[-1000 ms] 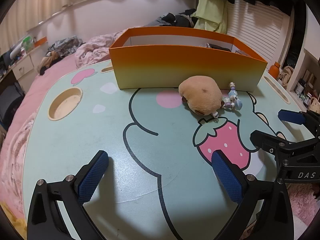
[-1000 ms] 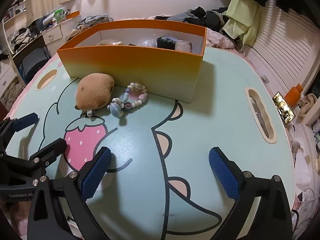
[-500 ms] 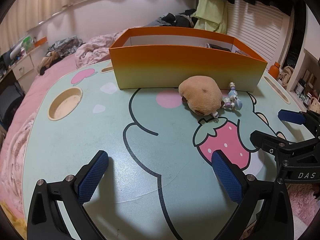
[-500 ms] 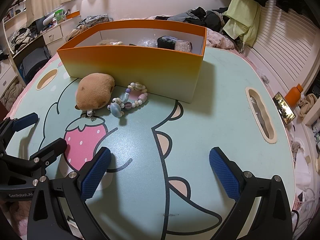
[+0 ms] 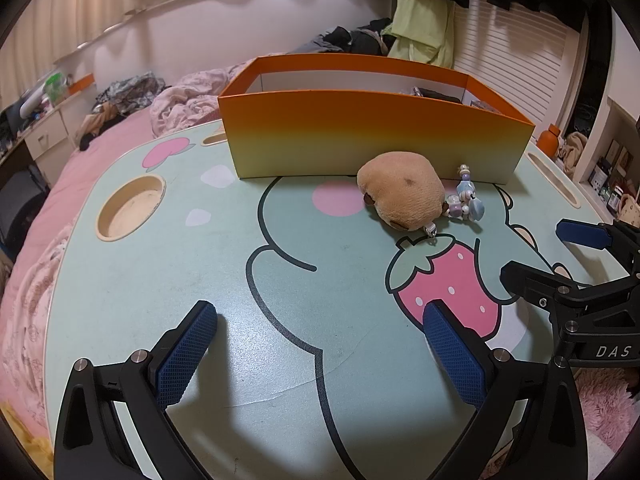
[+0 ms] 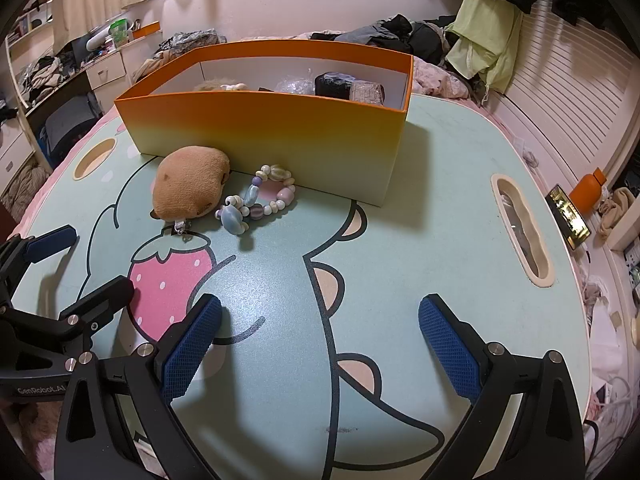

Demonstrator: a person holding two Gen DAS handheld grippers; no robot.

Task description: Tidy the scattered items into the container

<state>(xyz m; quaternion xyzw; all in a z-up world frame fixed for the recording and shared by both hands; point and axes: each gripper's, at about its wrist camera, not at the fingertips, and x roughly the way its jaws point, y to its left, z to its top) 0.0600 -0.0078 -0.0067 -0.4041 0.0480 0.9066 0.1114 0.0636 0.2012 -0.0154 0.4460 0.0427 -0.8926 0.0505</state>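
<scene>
My left gripper [image 5: 320, 344] hovers low over the table [image 5: 160, 280] near its front edge, fingers spread wide, nothing between them. My right gripper [image 6: 320, 340] sits level beside it — also spread, empty, pointing toward the orange box [image 6: 272, 132] at the far edge. The plush toy [image 6: 188, 188] lies against the box's front wall, the bead bracelet [image 6: 256, 200] touching it on the right — both outside the box, well apart from my fingers.
</scene>
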